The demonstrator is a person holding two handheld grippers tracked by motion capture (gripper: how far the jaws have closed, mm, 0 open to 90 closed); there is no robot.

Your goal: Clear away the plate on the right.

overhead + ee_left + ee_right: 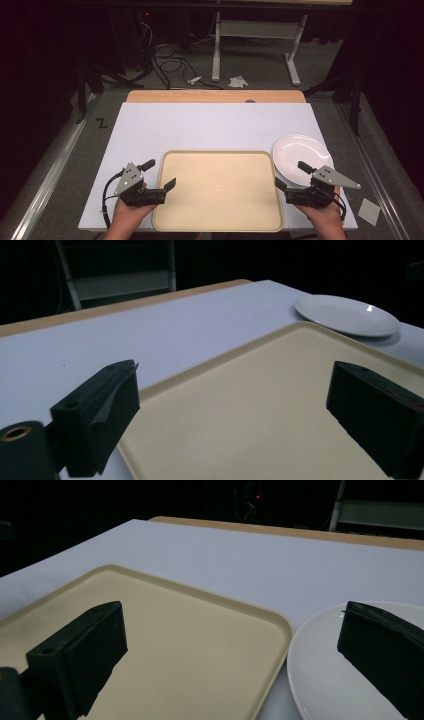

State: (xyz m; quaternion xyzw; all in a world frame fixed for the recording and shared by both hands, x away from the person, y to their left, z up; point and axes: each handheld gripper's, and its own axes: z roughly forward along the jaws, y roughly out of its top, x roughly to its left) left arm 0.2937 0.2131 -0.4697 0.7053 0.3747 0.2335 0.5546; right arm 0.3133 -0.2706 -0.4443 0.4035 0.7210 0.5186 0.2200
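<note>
Both hands hold spread-jawed grippers, left gripper (161,173) and right gripper (290,174), flanking the beige rectangular plastic tray (218,220); approach stage, with the round white plate (295,150) likely next.

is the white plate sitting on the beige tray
No, the round white plate rests on the white table surface just beyond the right far corner of the rectangular beige plastic tray.

White table top (200,125), wooden strip (215,96) along far edge. Beige tray (218,190) flat at near middle, reaching near edge, bare inside. White plate (300,152) flat just right of tray's far right corner, rim close beside tray rim, touching or not unclear. Rest of white surface bare.
</note>
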